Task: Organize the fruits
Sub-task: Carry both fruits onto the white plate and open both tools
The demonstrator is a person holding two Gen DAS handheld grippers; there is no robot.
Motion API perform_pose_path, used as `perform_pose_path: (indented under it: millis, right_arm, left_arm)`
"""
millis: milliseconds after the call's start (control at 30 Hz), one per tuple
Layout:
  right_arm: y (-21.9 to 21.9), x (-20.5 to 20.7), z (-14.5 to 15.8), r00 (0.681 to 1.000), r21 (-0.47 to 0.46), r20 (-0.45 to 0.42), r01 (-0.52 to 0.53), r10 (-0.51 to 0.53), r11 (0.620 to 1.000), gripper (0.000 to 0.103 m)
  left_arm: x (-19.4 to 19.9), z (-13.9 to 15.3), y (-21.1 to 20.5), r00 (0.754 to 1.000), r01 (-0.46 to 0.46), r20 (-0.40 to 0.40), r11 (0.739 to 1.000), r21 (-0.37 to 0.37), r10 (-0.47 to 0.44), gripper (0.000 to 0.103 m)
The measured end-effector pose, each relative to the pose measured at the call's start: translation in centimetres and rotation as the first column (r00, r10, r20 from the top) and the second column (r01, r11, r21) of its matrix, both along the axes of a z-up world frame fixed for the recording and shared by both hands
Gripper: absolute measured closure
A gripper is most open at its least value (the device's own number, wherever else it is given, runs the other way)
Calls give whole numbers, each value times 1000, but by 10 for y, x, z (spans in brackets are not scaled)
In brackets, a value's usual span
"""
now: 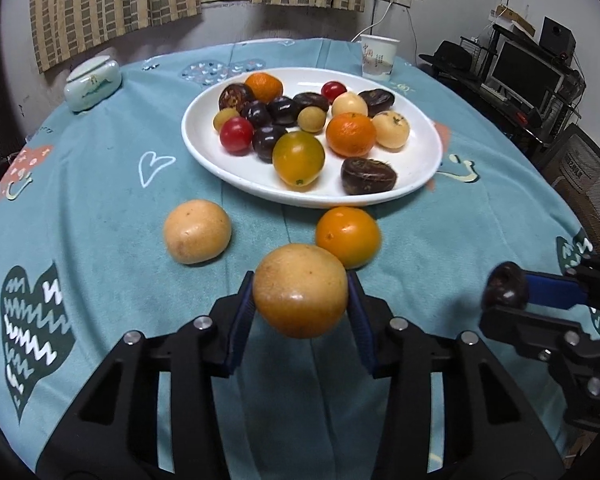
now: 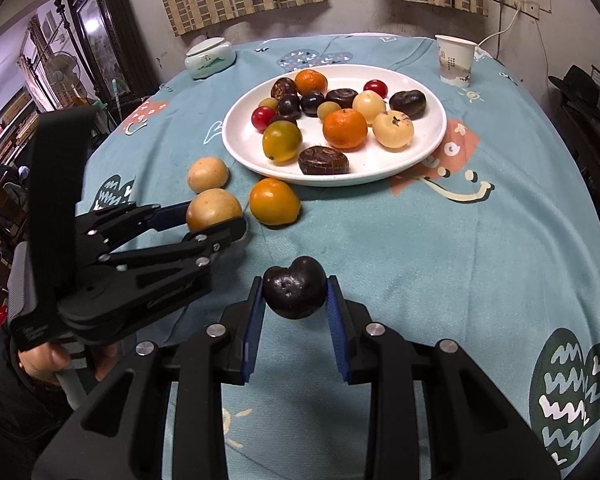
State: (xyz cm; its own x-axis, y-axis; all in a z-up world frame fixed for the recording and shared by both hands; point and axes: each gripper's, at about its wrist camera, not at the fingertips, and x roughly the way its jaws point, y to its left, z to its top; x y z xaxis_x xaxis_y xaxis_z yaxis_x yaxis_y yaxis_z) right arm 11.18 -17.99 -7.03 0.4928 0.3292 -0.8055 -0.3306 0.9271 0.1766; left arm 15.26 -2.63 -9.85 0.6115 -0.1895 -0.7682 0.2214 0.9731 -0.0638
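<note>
Gripping one fruit in each claw, we hold both loads just above the teal tablecloth (image 1: 100, 208), short of the white plate (image 1: 412, 168). Our left gripper (image 1: 300, 300) is clenched on a tan round fruit (image 1: 300, 296), pinched at its widest part between the blue pads (image 1: 242, 304). Our right gripper (image 2: 295, 294) is clamped on a dark heart-shaped fruit (image 2: 295, 293), lobes pointing away from us; it is nearly round, so no long axis matters.

Straight ahead of the left claw, an orange fruit (image 1: 348, 236) lies on the cloth just beyond the held one, and a second tan fruit (image 1: 197, 231) sits ahead and to its left. Seen from the right claw, all three lie ahead and to the left, well apart from the dark fruit.

Farther ahead of both claws stands the plate, slightly right of the left claw's line and slightly left of the right claw's. It holds about fifteen pieces: two oranges, two red tomatoes, a yellow-green tomato (image 1: 299, 159), pale round fruits and several dark ones, including a flattened dark piece (image 1: 369, 176) at the near rim.

We judge the sorting is underway, with like fruits being grouped on the cloth; the left claw is nearer that group.

Beyond the plate, a paper cup (image 1: 378, 57) stands right and a ceramic jar (image 1: 93, 85) left.
</note>
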Motion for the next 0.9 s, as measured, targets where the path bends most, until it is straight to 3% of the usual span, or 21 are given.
perform_pose_path:
  millis: [333, 900]
  right_arm:
    - [8, -6, 12, 1000, 0, 26, -18, 18, 1000, 72]
    - [14, 1, 20, 999, 7, 40, -33, 33, 999, 72]
  left_arm:
    - [-25, 27, 12, 999, -32, 40, 999, -32, 34, 58]
    - [-18, 40, 24, 996, -59, 58, 998, -36, 61, 58]
